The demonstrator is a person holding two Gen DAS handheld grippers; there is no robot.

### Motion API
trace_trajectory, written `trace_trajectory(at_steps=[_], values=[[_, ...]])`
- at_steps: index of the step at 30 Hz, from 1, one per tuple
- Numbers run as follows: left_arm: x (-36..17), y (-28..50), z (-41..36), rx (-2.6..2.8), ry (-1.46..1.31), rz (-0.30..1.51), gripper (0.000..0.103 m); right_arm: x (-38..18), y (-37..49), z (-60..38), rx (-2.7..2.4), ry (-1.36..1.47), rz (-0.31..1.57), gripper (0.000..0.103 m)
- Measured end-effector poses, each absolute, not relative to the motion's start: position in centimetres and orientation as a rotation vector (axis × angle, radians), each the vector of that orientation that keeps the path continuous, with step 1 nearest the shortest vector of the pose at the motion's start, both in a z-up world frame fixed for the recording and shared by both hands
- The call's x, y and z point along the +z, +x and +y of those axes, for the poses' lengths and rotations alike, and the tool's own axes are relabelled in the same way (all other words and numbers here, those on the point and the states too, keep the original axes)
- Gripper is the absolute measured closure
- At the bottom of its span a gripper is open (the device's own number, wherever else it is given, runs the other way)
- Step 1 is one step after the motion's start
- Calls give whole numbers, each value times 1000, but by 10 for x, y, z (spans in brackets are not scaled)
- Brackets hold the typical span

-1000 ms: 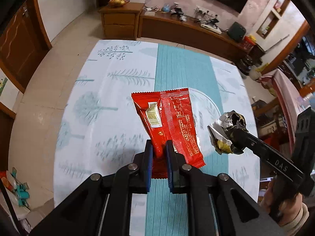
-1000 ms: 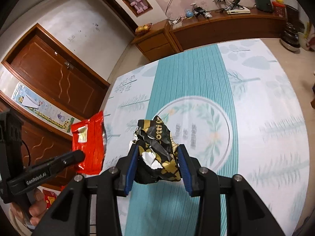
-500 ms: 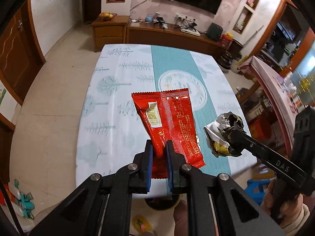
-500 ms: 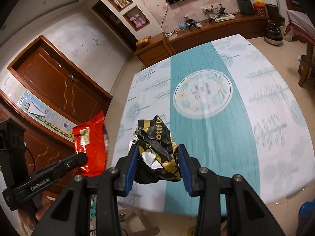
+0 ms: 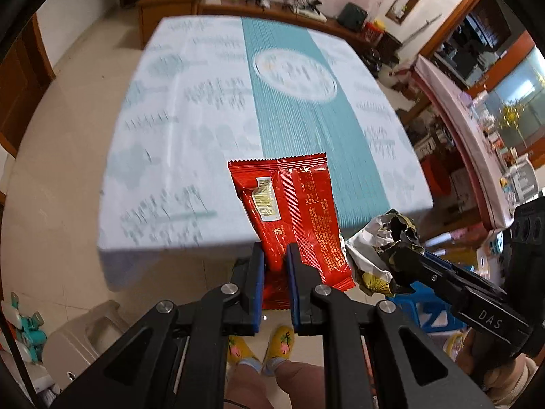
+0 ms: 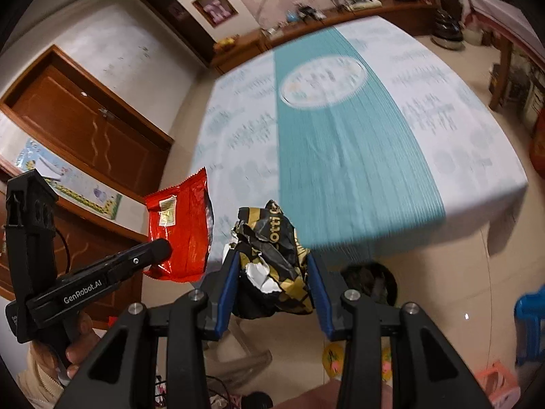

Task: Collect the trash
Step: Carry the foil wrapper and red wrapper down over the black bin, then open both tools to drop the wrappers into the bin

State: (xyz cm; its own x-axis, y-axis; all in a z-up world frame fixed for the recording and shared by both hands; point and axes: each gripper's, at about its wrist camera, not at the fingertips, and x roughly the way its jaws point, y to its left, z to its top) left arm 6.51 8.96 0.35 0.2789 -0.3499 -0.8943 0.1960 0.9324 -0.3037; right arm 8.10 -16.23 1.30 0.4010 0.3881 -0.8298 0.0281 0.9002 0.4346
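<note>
My left gripper (image 5: 275, 255) is shut on the lower end of a flat red snack wrapper (image 5: 293, 204), which stands up past the fingertips. The same red wrapper (image 6: 180, 235) shows at the left of the right wrist view, pinched by the left gripper (image 6: 163, 250). My right gripper (image 6: 270, 262) is shut on a crumpled black and gold wrapper (image 6: 272, 259) with a silver inside. That crumpled wrapper (image 5: 385, 248) also appears at the right of the left wrist view, in the right gripper (image 5: 402, 255). Both grippers hang over the floor, off the near edge of the table (image 5: 211, 109).
The table (image 6: 442, 109) carries a white and teal cloth. A dark round bin (image 6: 371, 279) stands on the tiled floor below the table's near edge. A blue stool (image 6: 531, 320) is at the right, a beige plastic chair (image 5: 78, 337) at the left. The person's yellow slippers (image 5: 262, 344) show below.
Both grippers have drawn back from over the table to beyond its near edge, each keeping its wrapper. The floor, slippers and bin have come into view.
</note>
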Motion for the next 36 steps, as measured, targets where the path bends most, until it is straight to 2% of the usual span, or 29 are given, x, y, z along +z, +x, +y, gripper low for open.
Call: trace_trajectory(at_steps=[11, 17, 26, 28, 29, 32, 34, 35, 36], values=[[-95, 28, 33, -396, -88, 1391, 93, -78, 39, -195, 141, 443, 1302, 63], [-176, 13, 5, -367, -53, 1454, 93, -159, 38, -216, 116, 436, 1381, 63], [-312, 24, -17, -318, -110, 1534, 91, -314, 49, -237, 91, 422, 1501, 62], [-340, 28, -18, -298, -101, 1541, 89, -344, 52, -238, 87, 427, 1518, 61], [-352, 31, -19, -287, -86, 1538, 86, -357, 54, -238, 88, 433, 1523, 61], [-376, 36, -18, -262, -64, 1536, 66, -394, 59, -238, 84, 469, 1541, 57], [-384, 42, -13, -241, -62, 1531, 46, -412, 64, -239, 59, 481, 1559, 54], [-388, 43, -12, -230, -57, 1519, 40, -420, 65, -239, 49, 487, 1564, 52], [-390, 42, -14, -223, -50, 1514, 31, -427, 66, -239, 42, 495, 1566, 46]])
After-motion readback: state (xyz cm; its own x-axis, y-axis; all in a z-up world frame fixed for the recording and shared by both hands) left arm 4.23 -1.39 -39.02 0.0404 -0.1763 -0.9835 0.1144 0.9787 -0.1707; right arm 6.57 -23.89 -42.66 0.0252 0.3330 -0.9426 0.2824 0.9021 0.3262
